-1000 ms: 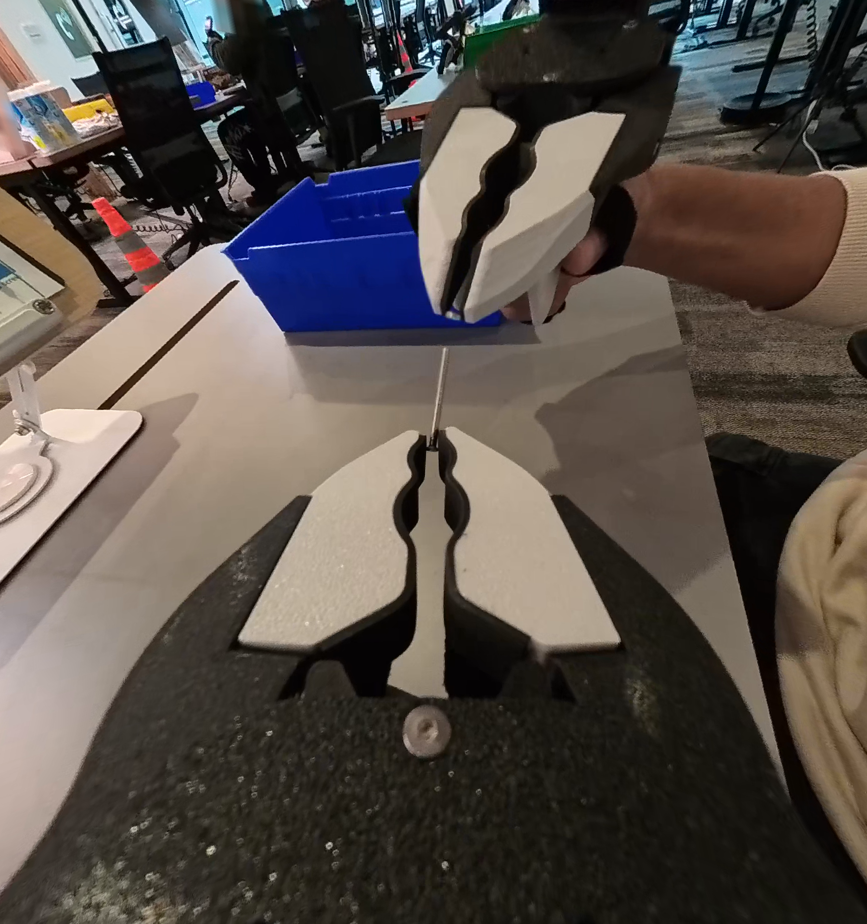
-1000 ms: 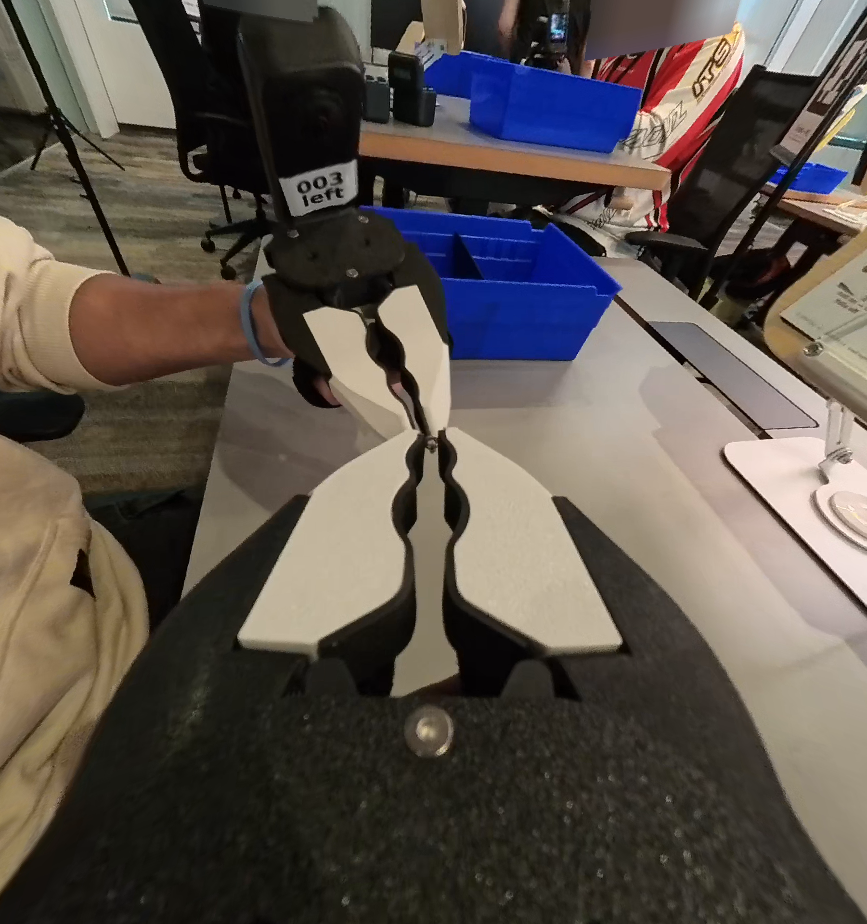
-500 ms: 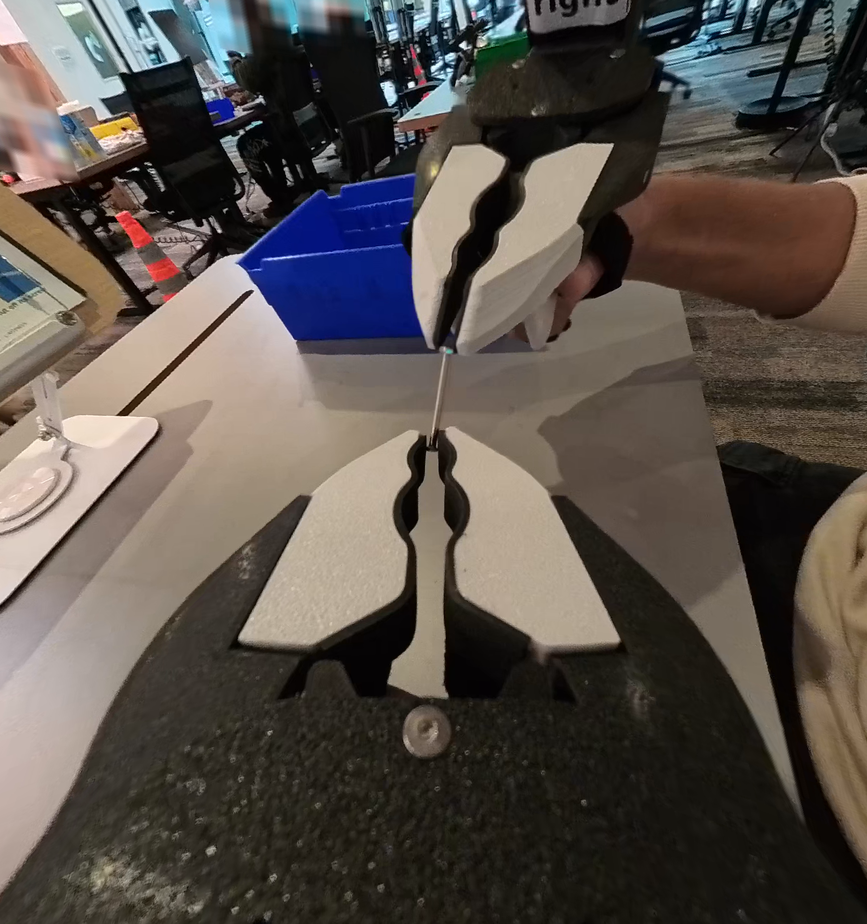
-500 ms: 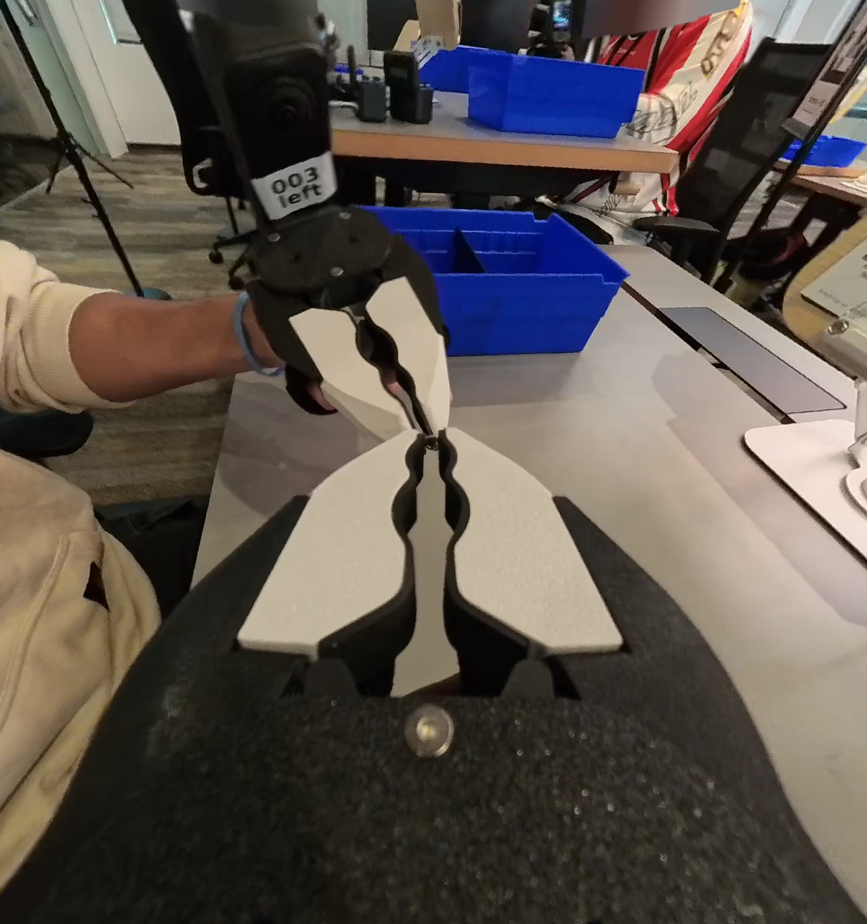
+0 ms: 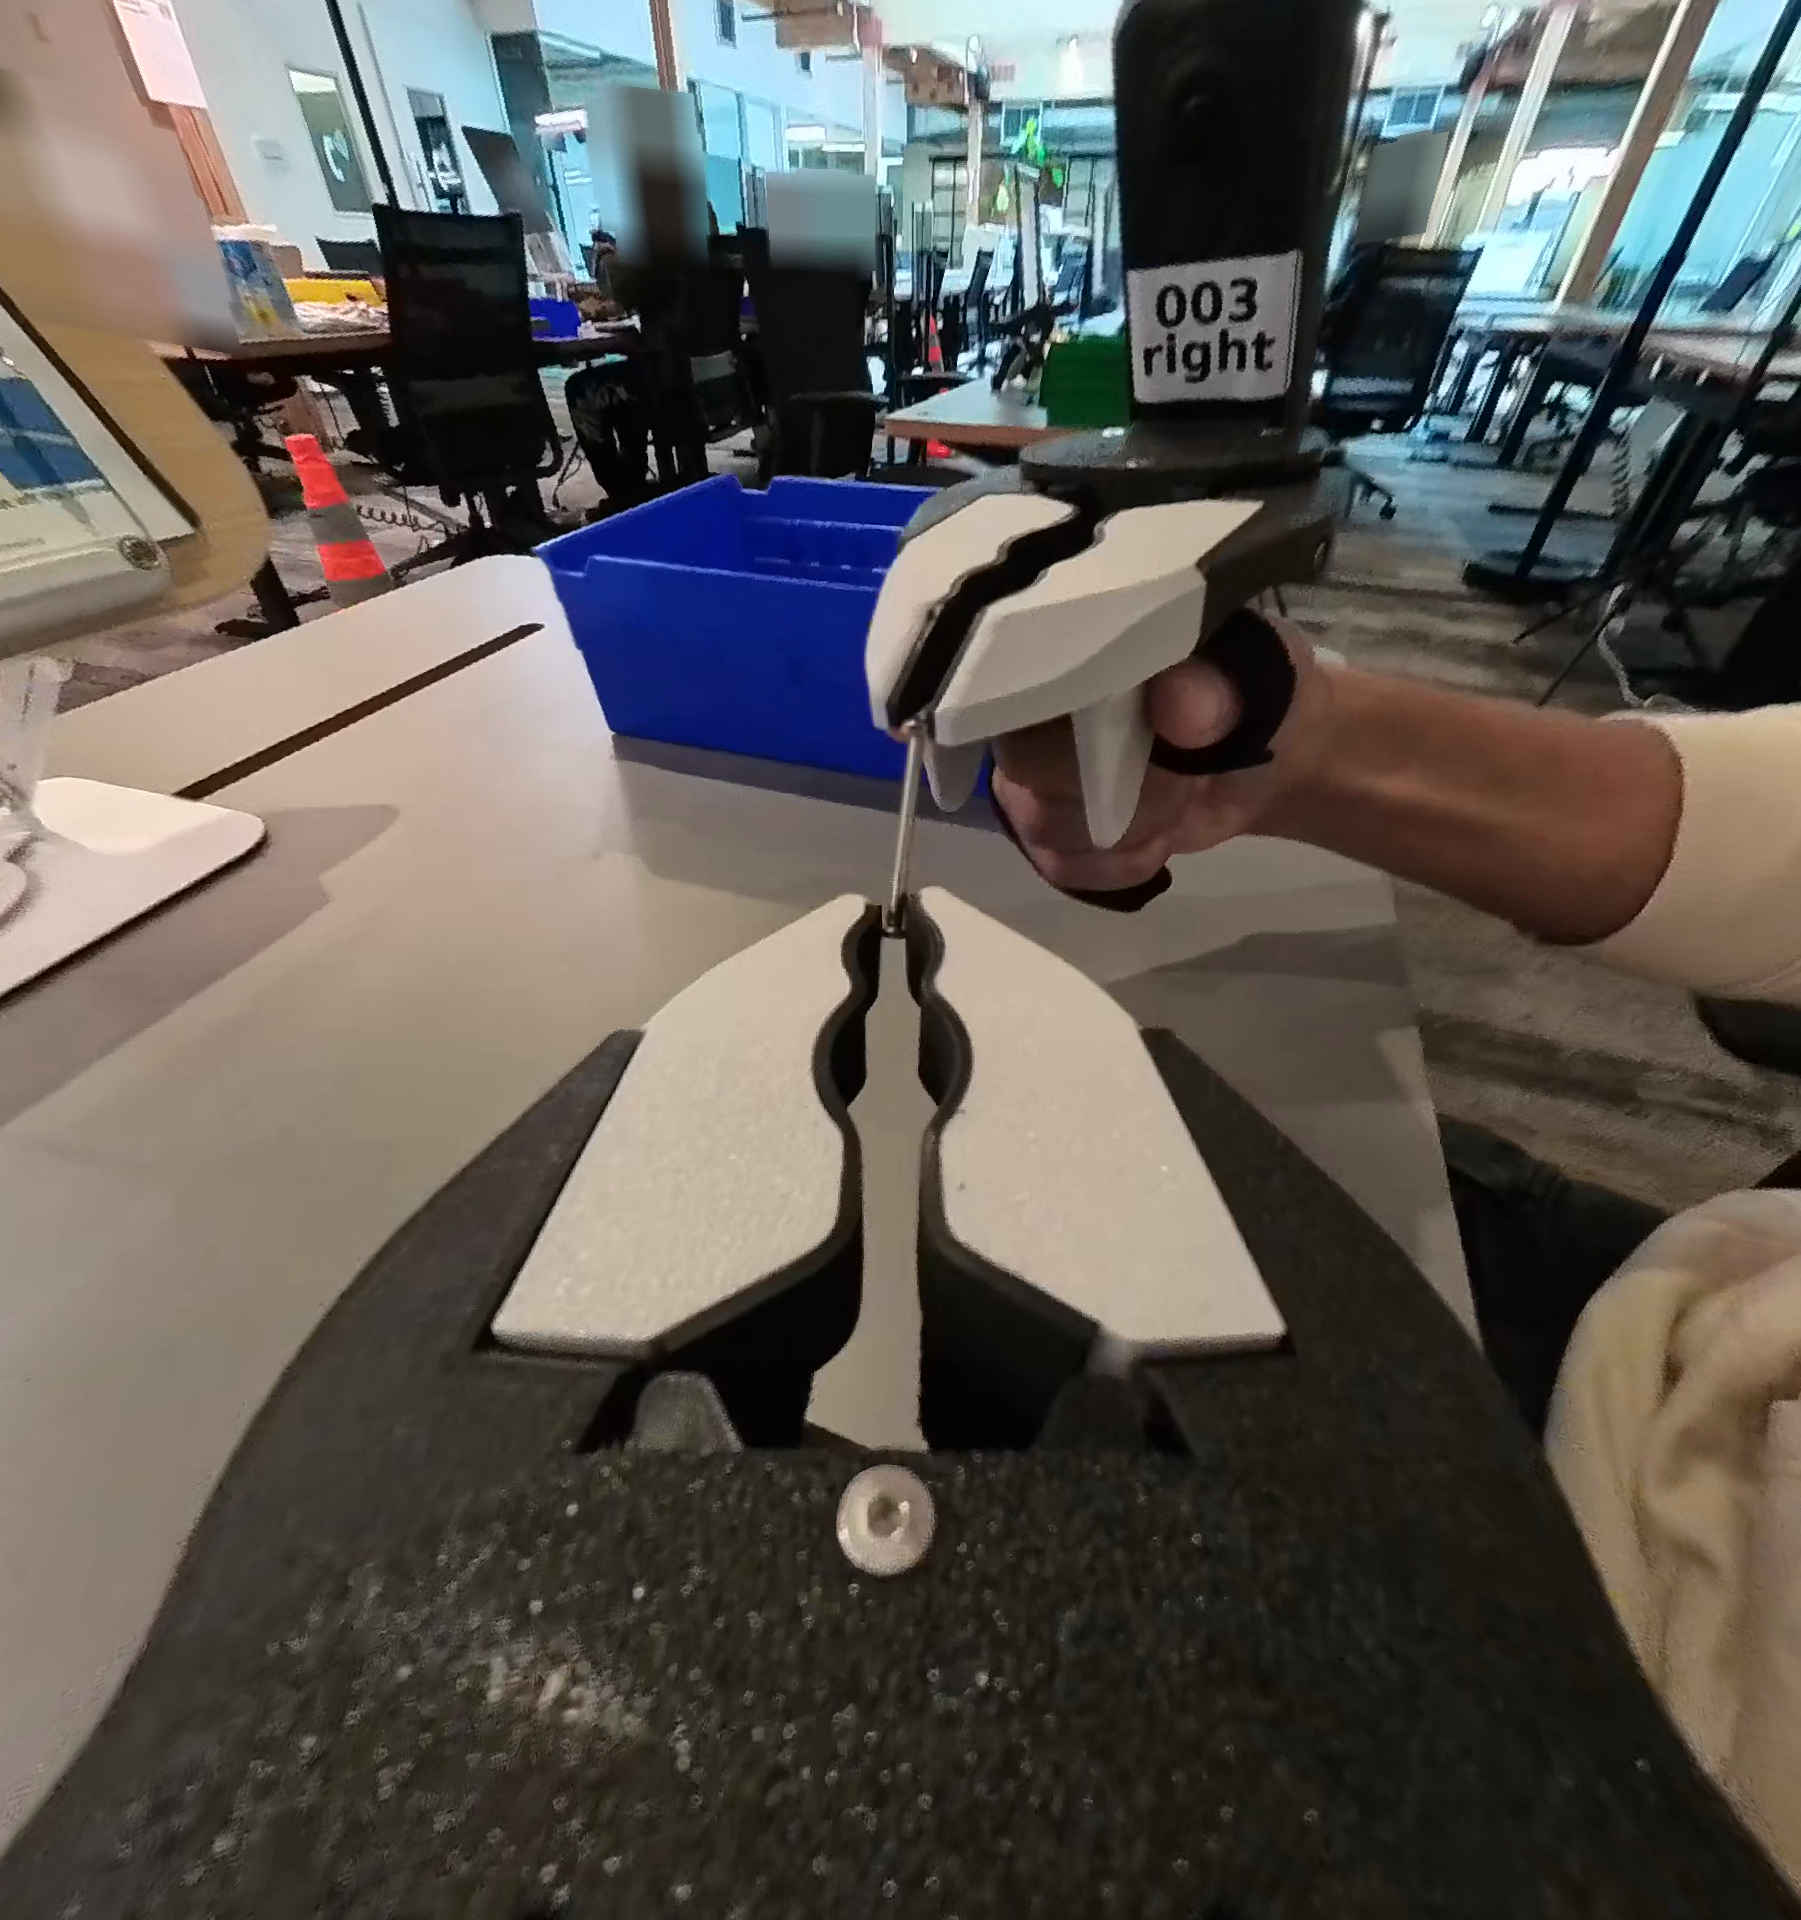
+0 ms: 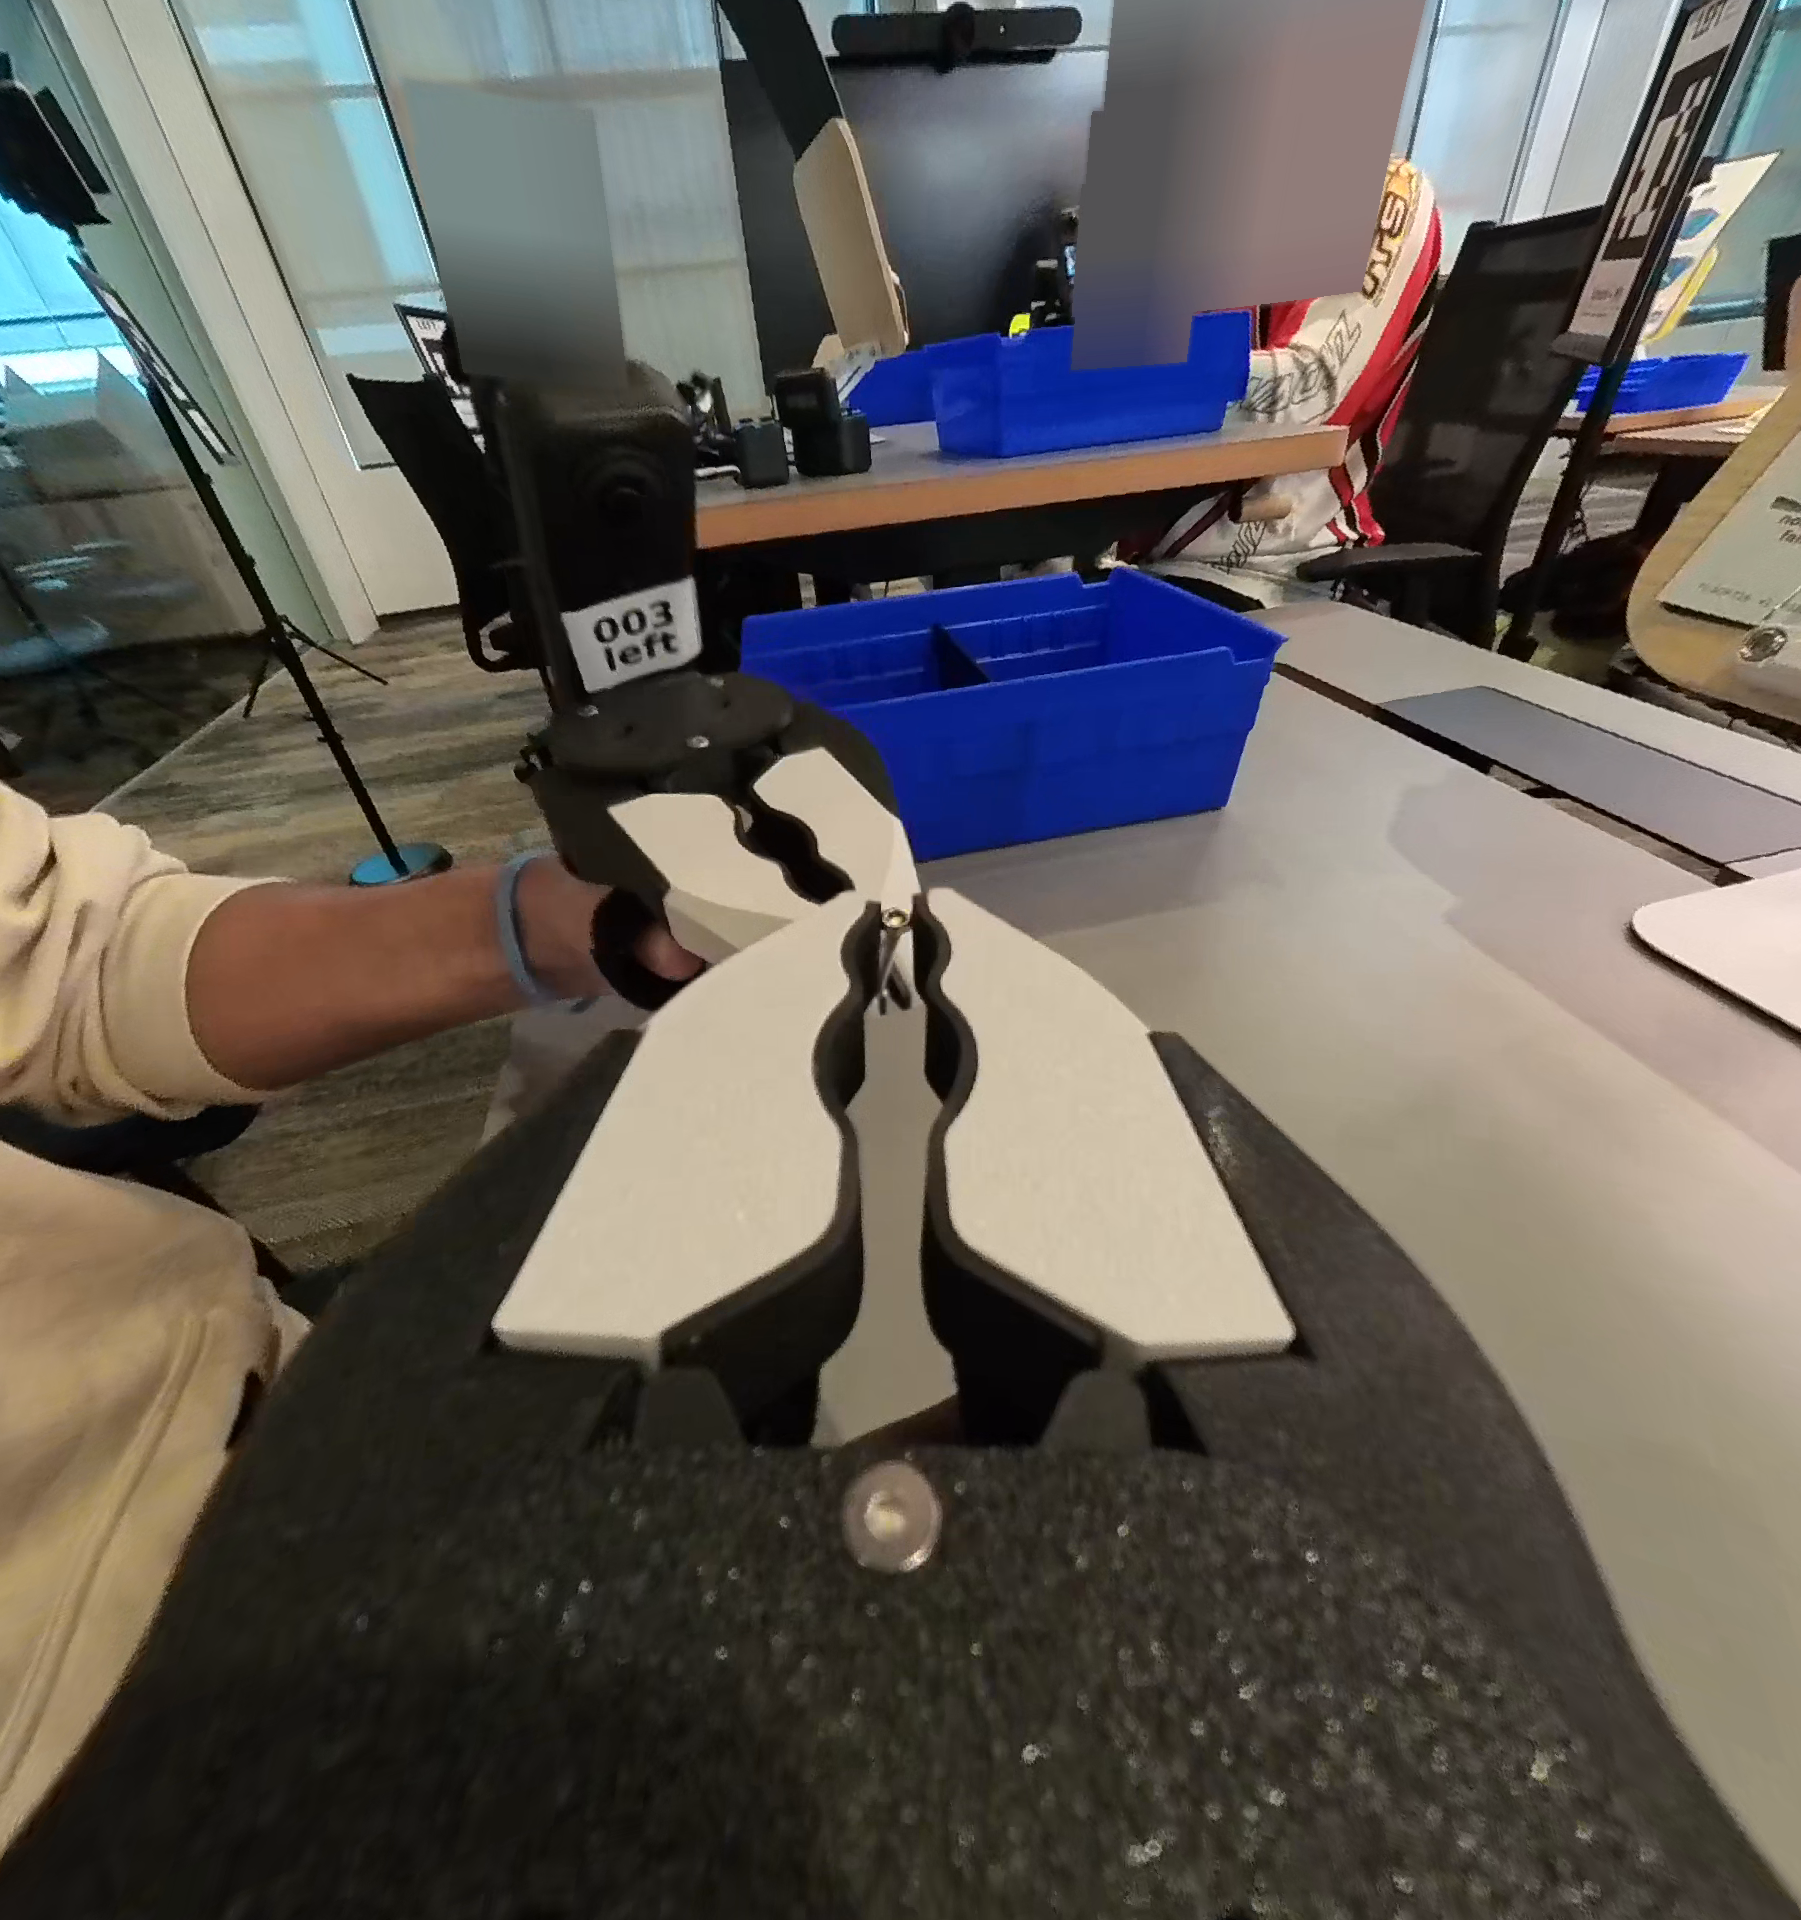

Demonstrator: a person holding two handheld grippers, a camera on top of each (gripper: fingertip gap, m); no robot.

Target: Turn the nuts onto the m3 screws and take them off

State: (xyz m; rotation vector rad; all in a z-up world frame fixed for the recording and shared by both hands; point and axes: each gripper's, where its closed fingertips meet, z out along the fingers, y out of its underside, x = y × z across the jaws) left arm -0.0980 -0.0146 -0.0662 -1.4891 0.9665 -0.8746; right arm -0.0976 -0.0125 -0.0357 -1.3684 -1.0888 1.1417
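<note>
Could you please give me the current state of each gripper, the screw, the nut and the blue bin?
left gripper: shut on the screw's lower end.
right gripper: shut at the screw's upper end, apparently on the nut.
screw: held in the air between both grippers, nearly upright.
nut: at the right gripper's tips; how far threaded cannot be told.
blue bin: on the table, open-topped, divided; contents not visible.

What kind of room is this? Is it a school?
More likely an open office or workshop. There are rows of desks with black swivel chairs, blue parts bins, and a camera tripod on the carpet.
</note>
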